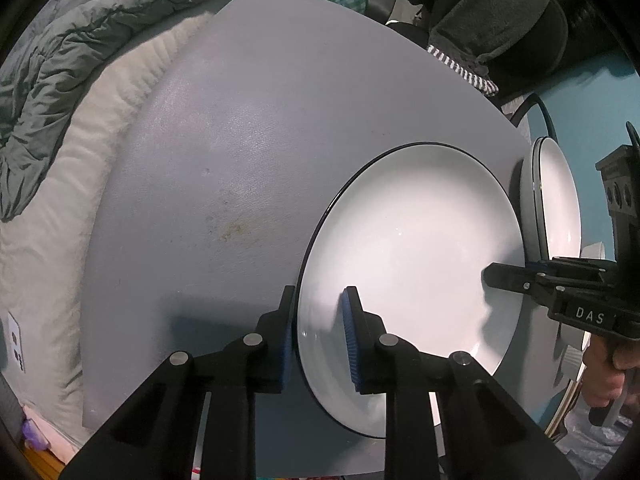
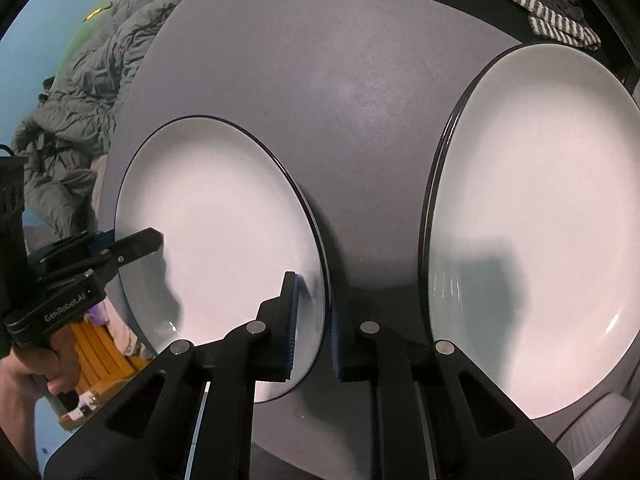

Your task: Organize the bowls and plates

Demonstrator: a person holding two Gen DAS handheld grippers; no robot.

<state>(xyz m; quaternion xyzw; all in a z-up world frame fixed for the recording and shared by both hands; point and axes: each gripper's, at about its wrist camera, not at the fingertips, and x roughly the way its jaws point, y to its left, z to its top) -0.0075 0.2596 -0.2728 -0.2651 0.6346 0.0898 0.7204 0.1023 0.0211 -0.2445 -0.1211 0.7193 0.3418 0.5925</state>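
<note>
Plate: I see a white plate with a dark rim lying flat on the grey table; it fills the lower right of my left wrist view and the lower left of my right wrist view.
Left gripper: my left gripper sits at the bottom centre of its own view, its jaws drawn in over the plate's near-left rim. One blue pad is outside the edge and one is on the white face, so I read it as gripping the rim. The right wrist view shows it coming in from the left edge of the frame, its tip over the plate's left rim.
Right gripper: my right gripper is at the bottom centre of its view, jaws narrowed across the same plate's right rim, one pad on the white face and one beyond the edge. The left wrist view shows it reaching in from the right edge onto that rim.
Second stack: another white dish with a dark rim fills the right half of the right wrist view, apart from the gripped plate. In the left wrist view it is a thin sliver at the right, with two rims showing.
Surroundings: a grey-green quilt is at the upper left of the left wrist view, a striped cloth at the upper right of the right wrist view.
Hands: a hand holds the right gripper's handle at lower right, and another hand holds the left gripper's handle at lower left.
</note>
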